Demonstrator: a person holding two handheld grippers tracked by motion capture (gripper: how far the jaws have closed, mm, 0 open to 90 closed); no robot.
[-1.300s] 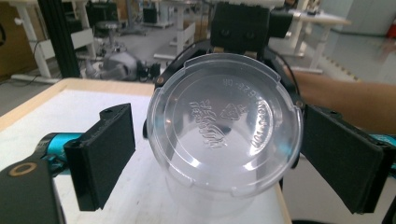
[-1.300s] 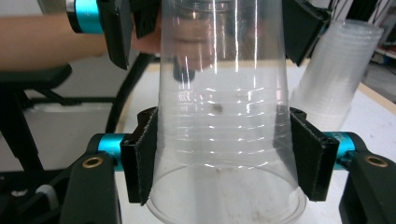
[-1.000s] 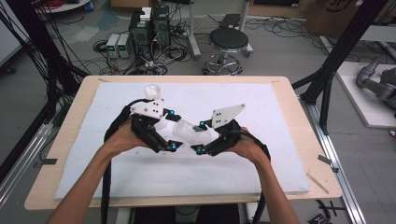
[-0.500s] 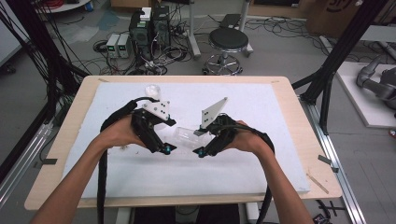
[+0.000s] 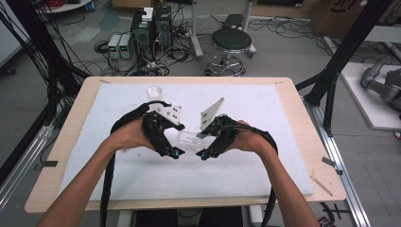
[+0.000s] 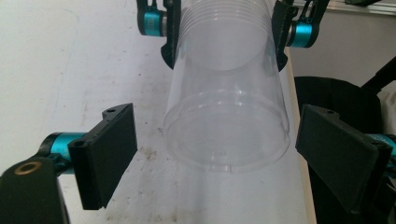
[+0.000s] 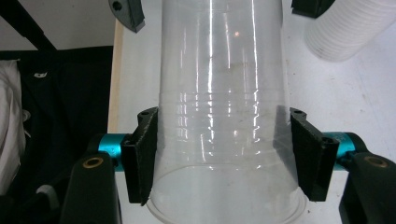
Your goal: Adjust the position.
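A clear plastic cup lies level above the white mat, between my two grippers. My right gripper is shut on it near the rim, and its pads press both sides of the ribbed wall. My left gripper faces it from the other end. Its jaws have just been closing around the cup's base, but a gap remains on each side of the pads, so my left gripper is open. The right gripper's fingers grip the far end.
A stack of white ribbed cups stands on the mat at the back left, also as cups beside the held one. The white mat covers a wooden table whose front edge lies close below the grippers.
Both hands have rolled a little, so the grey plates stand more on edge. The cup stays between the two grippers, still in the right gripper's hold.
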